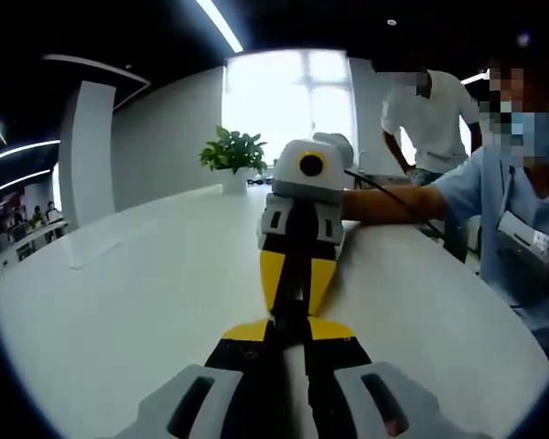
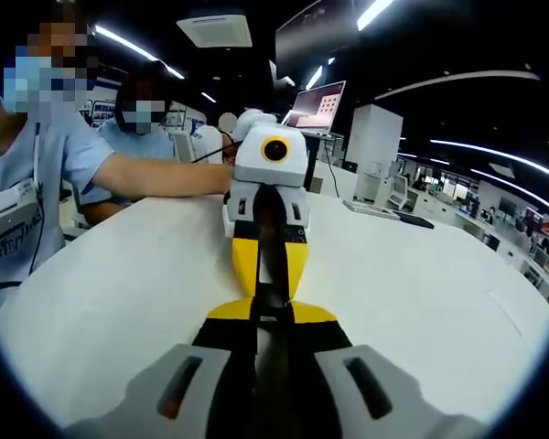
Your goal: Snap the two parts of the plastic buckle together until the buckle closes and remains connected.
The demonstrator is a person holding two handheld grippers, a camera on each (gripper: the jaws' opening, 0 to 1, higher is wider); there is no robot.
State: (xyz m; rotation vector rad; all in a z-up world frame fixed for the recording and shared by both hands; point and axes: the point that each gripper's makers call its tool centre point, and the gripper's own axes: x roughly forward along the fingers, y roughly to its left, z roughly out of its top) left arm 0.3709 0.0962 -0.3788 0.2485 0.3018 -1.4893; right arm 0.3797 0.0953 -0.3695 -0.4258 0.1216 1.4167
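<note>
My two grippers meet nose to nose over the white table (image 1: 119, 302). In the left gripper view my left gripper (image 1: 288, 331) rises from the bottom, its yellow tips shut on one black end of the plastic buckle (image 1: 291, 314). The right gripper (image 1: 293, 294) comes from the far side, its yellow jaws shut on the other end. In the right gripper view my right gripper (image 2: 270, 322) faces the left gripper (image 2: 268, 289), with the black buckle (image 2: 271, 304) pinched between the tips. The jaws hide whether the two halves are locked together.
A potted plant (image 1: 233, 154) stands at the table's far edge. A seated person in light blue (image 1: 522, 229) holds the grippers, and another person (image 1: 430, 110) stands behind. A laptop (image 2: 318, 105) and a keyboard (image 2: 384, 212) sit on the table (image 2: 439, 302) beyond the left gripper.
</note>
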